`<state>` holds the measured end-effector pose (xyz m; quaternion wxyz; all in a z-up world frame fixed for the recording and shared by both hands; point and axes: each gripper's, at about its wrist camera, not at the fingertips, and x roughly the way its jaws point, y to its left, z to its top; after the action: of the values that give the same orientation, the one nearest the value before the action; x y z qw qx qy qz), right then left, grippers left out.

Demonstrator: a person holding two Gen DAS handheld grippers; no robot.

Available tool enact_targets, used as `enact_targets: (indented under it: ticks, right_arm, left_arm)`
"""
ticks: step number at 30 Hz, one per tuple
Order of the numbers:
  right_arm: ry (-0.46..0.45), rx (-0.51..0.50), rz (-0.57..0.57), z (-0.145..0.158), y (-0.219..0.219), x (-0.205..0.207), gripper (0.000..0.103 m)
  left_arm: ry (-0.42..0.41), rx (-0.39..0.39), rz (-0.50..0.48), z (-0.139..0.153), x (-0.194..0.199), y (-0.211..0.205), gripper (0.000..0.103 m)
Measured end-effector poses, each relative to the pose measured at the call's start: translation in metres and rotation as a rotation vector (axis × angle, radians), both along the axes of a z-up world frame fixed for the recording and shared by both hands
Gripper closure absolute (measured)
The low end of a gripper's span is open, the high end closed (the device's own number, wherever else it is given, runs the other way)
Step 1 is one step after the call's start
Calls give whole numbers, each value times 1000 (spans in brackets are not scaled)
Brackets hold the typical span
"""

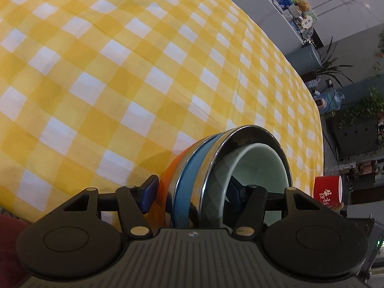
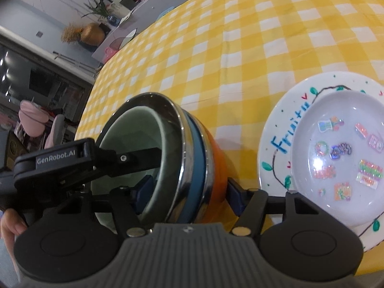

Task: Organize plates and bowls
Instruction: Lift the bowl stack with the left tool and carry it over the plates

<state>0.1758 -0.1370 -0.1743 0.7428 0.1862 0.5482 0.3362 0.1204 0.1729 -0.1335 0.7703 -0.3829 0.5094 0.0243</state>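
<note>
A stack of nested bowls (image 1: 216,168) holds an orange bowl outermost, then a blue one, a steel one and a pale green one inside. It is tilted on its side over the yellow checked tablecloth (image 1: 120,72). My left gripper (image 1: 192,192) is shut on the stack's wall, one finger outside, one inside. My right gripper (image 2: 189,192) is shut on the same bowl stack (image 2: 192,148) from the other side. The left gripper (image 2: 72,163) shows in the right wrist view, reaching into the green bowl. A small white plate (image 2: 340,158) with stickers lies on a larger painted plate (image 2: 276,144) to the right.
A red mug (image 1: 327,189) stands at the table's edge on the right of the left wrist view. Shelves, plants and furniture lie beyond the table's far edge.
</note>
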Motion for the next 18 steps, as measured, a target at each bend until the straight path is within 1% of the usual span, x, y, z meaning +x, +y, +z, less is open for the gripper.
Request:
enact_targets:
  ticks: [5, 8, 10, 14, 18]
  right_arm:
    - [19, 6, -16, -1, -8, 1, 40]
    - [38, 28, -36, -1, -11, 1, 41]
    - [43, 45, -44, 0, -14, 1, 41]
    - [22, 52, -52, 11, -17, 1, 42]
    - [-3, 66, -60, 23, -26, -1, 43]
  left_arm:
    - [0, 12, -13, 2, 0, -2, 36]
    - [-24, 40, -18, 7, -2, -4, 40]
    - [-39, 42, -21, 12, -3, -3, 41]
    - [-74, 22, -23, 19, -7, -1, 42]
    - [-118, 27, -41, 28, -8, -4, 43]
